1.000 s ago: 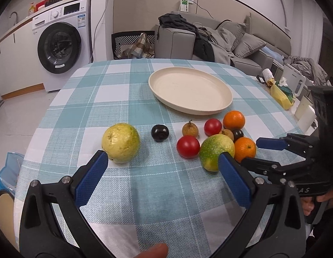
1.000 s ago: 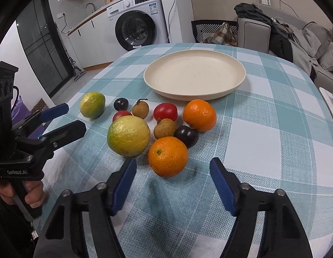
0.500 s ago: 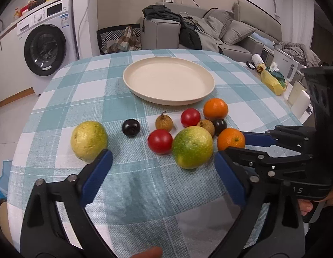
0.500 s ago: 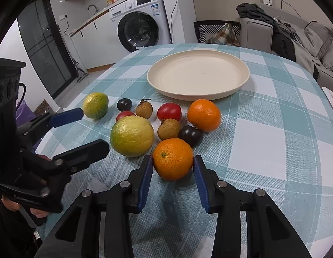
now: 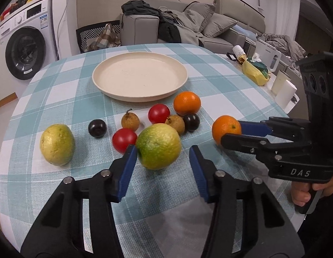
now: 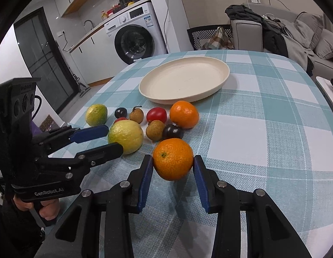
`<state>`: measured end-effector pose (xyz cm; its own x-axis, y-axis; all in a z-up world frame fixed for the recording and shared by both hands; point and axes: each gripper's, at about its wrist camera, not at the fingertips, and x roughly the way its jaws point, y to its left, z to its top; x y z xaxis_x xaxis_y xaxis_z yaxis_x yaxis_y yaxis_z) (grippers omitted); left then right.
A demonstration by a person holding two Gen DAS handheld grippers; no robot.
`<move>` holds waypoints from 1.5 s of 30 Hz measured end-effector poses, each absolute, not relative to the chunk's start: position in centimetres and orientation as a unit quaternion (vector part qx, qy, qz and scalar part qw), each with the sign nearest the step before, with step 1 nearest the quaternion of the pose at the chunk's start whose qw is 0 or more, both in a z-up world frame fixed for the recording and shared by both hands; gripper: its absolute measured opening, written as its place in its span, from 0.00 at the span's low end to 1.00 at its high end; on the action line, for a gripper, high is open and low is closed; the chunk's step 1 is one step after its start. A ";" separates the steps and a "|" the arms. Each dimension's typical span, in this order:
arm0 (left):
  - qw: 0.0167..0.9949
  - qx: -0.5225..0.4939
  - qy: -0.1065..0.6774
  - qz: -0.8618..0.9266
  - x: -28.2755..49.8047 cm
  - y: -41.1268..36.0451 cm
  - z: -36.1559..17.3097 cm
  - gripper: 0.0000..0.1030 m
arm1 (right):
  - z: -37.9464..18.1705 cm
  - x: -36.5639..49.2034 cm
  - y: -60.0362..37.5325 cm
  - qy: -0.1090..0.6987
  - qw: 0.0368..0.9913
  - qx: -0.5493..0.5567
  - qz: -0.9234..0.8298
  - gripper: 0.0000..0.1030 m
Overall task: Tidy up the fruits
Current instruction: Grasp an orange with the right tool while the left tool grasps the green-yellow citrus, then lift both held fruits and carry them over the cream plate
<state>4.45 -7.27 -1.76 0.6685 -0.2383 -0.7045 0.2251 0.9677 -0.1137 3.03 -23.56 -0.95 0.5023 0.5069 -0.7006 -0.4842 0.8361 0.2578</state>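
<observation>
A cream plate (image 5: pixel 140 77) sits empty at the table's far middle; it also shows in the right wrist view (image 6: pixel 184 81). Loose fruit lies in front of it. My right gripper (image 6: pixel 172 167) is shut on an orange (image 6: pixel 172 158), lifted a little off the cloth; the same orange shows in the left wrist view (image 5: pixel 226 129). My left gripper (image 5: pixel 163 158) is open around a green-yellow guava (image 5: pixel 158 149); its left finger touches the fruit and a gap remains on the right. A second guava (image 5: pixel 57 144), a second orange (image 5: pixel 187 103), tomatoes, dark plums and longans lie around.
The round table has a teal checked cloth (image 5: pixel 209 86). A yellow bag (image 5: pixel 255 73) and white cups (image 5: pixel 284 90) stand past its right edge. A washing machine (image 6: pixel 134 36) and a sofa with clothes (image 5: pixel 177 28) stand behind.
My right gripper has closed on the near orange and raised it slightly. My left gripper has moved right and narrowed around the green-yellow guava.
</observation>
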 end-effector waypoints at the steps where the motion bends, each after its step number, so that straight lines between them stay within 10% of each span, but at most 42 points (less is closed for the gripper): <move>1: 0.915 -0.003 0.385 -0.122 4.5 -7.5 -1.8 0.43 | -0.9 3.1 -23.7 0.408 0.867 0.015 0.285 0.38; 45: 0.929 -0.037 0.347 -0.120 6.9 -5.3 -0.1 0.46 | 0.6 3.5 -24.2 0.371 0.887 0.029 0.275 0.38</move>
<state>6.94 -5.27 -0.06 0.7301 -0.2481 -0.6368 0.1971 0.9686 -0.1514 3.54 -24.18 0.56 0.5738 0.5089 -0.6416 -0.4655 0.8473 0.2558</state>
